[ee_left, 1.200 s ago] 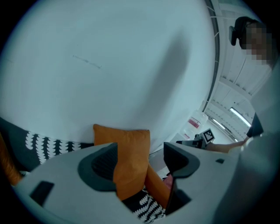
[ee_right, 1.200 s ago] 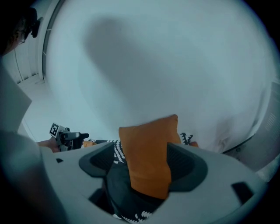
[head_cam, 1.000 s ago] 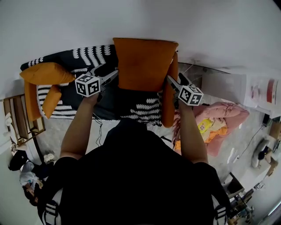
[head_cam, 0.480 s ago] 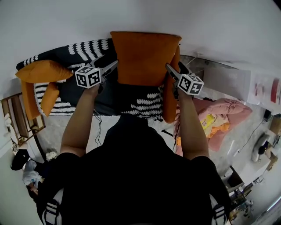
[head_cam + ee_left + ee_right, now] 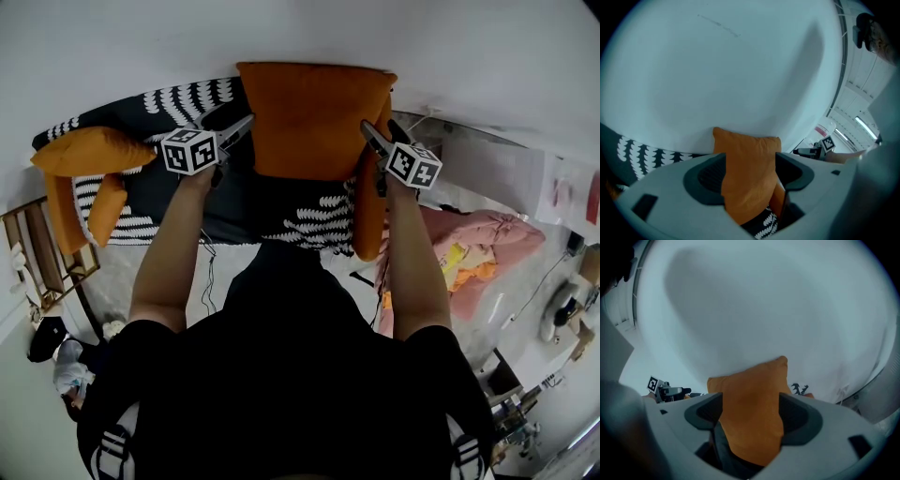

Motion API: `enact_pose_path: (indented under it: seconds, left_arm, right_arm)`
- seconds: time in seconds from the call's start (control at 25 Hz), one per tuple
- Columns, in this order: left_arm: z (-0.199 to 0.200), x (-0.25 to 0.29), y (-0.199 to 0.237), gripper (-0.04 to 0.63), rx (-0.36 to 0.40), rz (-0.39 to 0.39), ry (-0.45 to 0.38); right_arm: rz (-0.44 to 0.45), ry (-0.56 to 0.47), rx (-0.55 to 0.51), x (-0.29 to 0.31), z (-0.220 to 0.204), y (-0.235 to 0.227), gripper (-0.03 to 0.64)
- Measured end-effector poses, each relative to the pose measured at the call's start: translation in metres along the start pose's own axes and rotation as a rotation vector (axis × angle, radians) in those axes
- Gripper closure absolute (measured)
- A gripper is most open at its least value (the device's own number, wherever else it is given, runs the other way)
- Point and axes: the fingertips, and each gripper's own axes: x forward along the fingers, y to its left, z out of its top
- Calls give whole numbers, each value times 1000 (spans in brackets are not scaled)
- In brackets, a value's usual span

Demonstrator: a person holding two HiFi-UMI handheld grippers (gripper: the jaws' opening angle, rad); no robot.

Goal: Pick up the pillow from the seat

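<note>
1. Orange square fabric pillow [image 5: 314, 117]: it hangs upright in front of the white wall [image 5: 469, 56], above the seat with the black-and-white patterned cover [image 5: 291, 220]. Its lower edge appears clear of the seat.
2. Left claw [image 5: 242, 128] is clamped on the pillow's left edge and right claw [image 5: 368, 133] on its right edge. In each gripper view, orange fabric fills the gap between the pads.
3. Handling, as I judge it: light, soft and stuffed, so it gives under the pads and may sag between two side grips. The cloth looks matte, not slippery, and nothing about it is fragile. Bites well in from the side edges, level with each other, seem the right places to hold it.
4. Around it:
   - a tall orange cushion [image 5: 370, 202] stands upright at the seat's right end, close under the right claw;
   - two more orange cushions [image 5: 89, 150] lie at the left end, well apart;
   - a pink bedding heap [image 5: 487, 244] lies on the floor to the right.
5. In the way: only the tall cushion and the wall behind look likely to brush the pillow.
</note>
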Motion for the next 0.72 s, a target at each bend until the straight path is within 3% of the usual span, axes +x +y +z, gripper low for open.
enact_pose_path:
  seconds: [0.72]
  left_arm:
    - [-5,58,49,256,-5,37,41]
  right_arm:
    - [3,34,25,54,3,-35,215]
